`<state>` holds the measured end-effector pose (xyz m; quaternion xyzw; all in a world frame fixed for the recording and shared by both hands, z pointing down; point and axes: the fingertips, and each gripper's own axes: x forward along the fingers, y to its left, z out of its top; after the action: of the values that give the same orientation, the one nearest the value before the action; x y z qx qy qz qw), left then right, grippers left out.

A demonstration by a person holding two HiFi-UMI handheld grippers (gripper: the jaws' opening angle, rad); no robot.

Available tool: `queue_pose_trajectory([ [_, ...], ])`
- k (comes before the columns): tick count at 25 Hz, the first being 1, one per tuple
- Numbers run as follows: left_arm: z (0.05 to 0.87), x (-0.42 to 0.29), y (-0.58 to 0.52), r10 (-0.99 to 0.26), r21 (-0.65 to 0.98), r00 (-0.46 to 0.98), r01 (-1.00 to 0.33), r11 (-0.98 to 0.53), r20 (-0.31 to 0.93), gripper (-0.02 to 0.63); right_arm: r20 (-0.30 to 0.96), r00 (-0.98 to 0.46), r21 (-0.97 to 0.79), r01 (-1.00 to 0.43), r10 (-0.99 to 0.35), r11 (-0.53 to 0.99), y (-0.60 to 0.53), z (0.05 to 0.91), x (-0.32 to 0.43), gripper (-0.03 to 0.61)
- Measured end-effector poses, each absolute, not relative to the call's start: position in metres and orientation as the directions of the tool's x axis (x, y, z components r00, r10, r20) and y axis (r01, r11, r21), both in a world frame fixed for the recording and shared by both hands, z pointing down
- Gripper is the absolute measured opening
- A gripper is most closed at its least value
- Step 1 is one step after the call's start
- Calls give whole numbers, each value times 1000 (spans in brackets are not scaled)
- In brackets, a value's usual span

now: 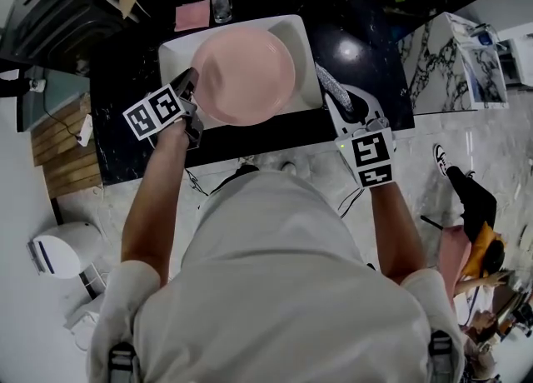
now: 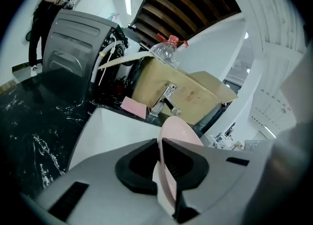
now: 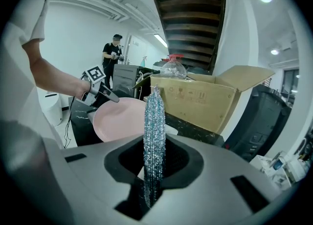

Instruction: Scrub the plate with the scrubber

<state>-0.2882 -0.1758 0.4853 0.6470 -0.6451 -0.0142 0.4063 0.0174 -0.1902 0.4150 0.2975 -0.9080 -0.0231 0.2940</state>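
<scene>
A round pink plate (image 1: 246, 73) hangs tilted over the white sink (image 1: 296, 36). My left gripper (image 1: 193, 94) is shut on the plate's left rim; in the left gripper view the plate (image 2: 168, 150) stands edge-on between the jaws. To the right of the sink my right gripper (image 1: 343, 106) is shut on a sparkly silver-blue scrubber (image 1: 331, 86), apart from the plate. In the right gripper view the scrubber (image 3: 154, 141) sticks up from the jaws, with the plate (image 3: 122, 119) beyond to the left.
The sink sits in a black marble counter (image 1: 125, 123). A pink sponge (image 1: 193, 15) and a faucet (image 1: 218, 0) stand at the sink's far edge, with a cardboard box (image 3: 205, 99) and a plastic bottle (image 2: 166, 53) behind. A person (image 3: 113, 55) stands far off.
</scene>
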Motion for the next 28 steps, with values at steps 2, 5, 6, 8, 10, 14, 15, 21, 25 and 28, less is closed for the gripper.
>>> queue_pose_trajectory([
  [2, 492, -291, -181, -840, 549, 172, -818, 170, 515, 28, 525, -646, 214, -530, -554, 820, -190, 416, 16, 75],
  [5, 505, -295, -187, -826, 547, 178, -818, 178, 535, 28, 530, -640, 208, -538, -556, 817, -189, 417, 14, 77],
  [6, 509, -296, -189, -820, 545, 180, -818, 182, 543, 28, 533, -637, 206, -540, -557, 816, -189, 418, 13, 76],
  [8, 520, -299, -193, -809, 542, 181, -819, 191, 560, 28, 540, -632, 203, -544, -556, 814, -189, 420, 12, 75],
  [10, 532, -304, -197, -797, 540, 180, -816, 207, 577, 29, 545, -629, 196, -547, -554, 814, -189, 422, 10, 75],
  [14, 560, -314, -202, -766, 539, 180, -806, 245, 618, 29, 561, -621, 184, -552, -548, 813, -186, 427, 5, 75],
  [15, 567, -316, -203, -758, 538, 182, -804, 252, 627, 31, 565, -618, 182, -553, -547, 813, -185, 428, 3, 75],
  [21, 604, -326, -209, -709, 523, 182, -799, 297, 681, 31, 588, -603, 171, -559, -539, 811, -182, 435, -8, 75],
  [25, 627, -330, -212, -676, 503, 182, -805, 315, 714, 32, 602, -589, 159, -573, -539, 804, -183, 440, -14, 76],
  [28, 640, -334, -215, -655, 488, 181, -811, 322, 734, 31, 612, -580, 155, -579, -538, 801, -185, 443, -20, 75],
])
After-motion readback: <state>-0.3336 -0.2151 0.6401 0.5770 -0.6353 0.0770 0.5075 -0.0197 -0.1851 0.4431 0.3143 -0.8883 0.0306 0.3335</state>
